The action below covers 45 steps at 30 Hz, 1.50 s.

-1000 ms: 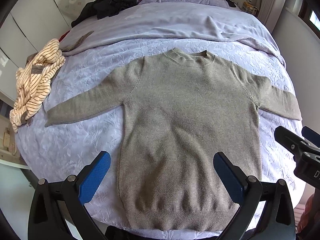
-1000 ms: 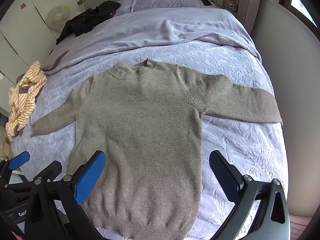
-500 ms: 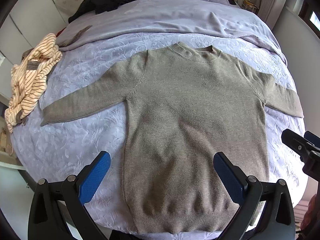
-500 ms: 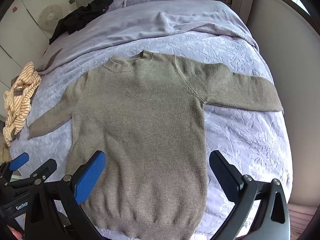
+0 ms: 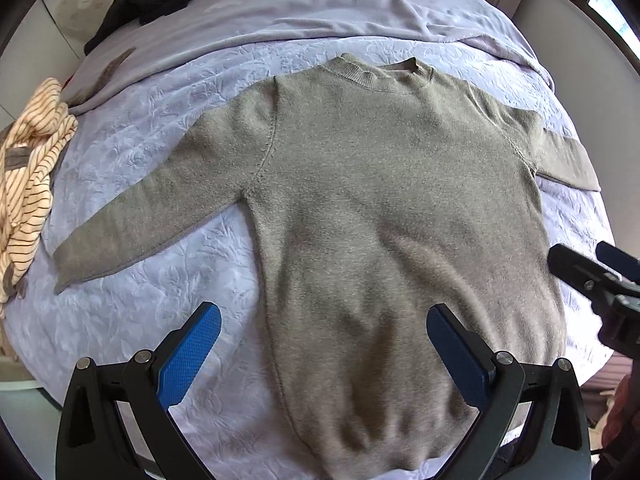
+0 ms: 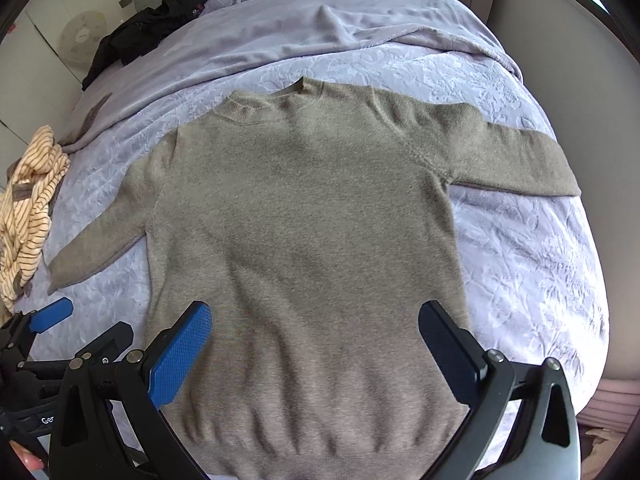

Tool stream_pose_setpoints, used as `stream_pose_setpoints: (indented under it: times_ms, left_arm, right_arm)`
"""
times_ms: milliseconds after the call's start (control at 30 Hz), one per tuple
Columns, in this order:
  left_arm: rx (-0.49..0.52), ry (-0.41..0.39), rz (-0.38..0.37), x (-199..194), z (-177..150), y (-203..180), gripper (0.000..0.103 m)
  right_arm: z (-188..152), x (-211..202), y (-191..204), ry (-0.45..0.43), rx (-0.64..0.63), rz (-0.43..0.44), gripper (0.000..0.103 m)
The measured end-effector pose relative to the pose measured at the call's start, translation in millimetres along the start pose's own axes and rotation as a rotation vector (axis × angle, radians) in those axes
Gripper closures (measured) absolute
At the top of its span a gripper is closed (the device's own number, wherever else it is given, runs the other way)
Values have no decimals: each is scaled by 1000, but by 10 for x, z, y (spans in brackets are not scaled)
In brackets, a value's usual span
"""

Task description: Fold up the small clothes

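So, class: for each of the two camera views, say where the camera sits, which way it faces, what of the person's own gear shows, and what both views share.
Left wrist view: sits on the left hand-held gripper, looking along its open blue-padded fingers at the grey-brown knitted sweater; the right hand-held gripper shows at the right edge.
Right wrist view: sits on the right hand-held gripper, open, facing the same sweater; the left one shows lower left.
Shared: the sweater, the lilac bedspread and the cream striped garment.

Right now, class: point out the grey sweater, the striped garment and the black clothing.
grey sweater (image 5: 392, 208), left wrist view, on its chest.
striped garment (image 5: 28, 168), left wrist view, on its bunched middle.
black clothing (image 6: 152, 28), right wrist view, on the heap's centre.
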<state>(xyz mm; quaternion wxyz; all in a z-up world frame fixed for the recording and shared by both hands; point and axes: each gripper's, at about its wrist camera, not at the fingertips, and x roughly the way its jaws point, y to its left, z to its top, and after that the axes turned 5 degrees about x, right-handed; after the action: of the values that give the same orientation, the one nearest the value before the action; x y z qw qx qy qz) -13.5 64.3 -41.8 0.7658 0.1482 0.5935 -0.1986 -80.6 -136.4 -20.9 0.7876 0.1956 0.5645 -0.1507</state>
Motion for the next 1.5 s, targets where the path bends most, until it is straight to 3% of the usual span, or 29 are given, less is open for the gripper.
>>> stream_pose_setpoints:
  times_ms: [567,767,967,1133,1267,1500]
  left_arm:
    - [-154,-34,-6,157,-76,929,0]
    - [-332,-91,-65,338,-178,1563,0]
    - [-658,-182,-120,673,-483,2667,0]
    - [-925,-239,-225,1058,-953,3460,0]
    - [-992,-271,-311,1316,-1097,3694,0]
    - [-962,-412,-345,1231,-818,3880,0]
  right_arm:
    - [83,124,939,36,-148,7,0]
    - [43,299,1360,70,-241,43,0]
    - [-32,479,1867,106,-335,97,0]
    - [-129,646,2156,149,-365,149,0]
    - [-185,763,2256,174,-376,163,0]
    - [-200,861,2341,199,-379,153,0]
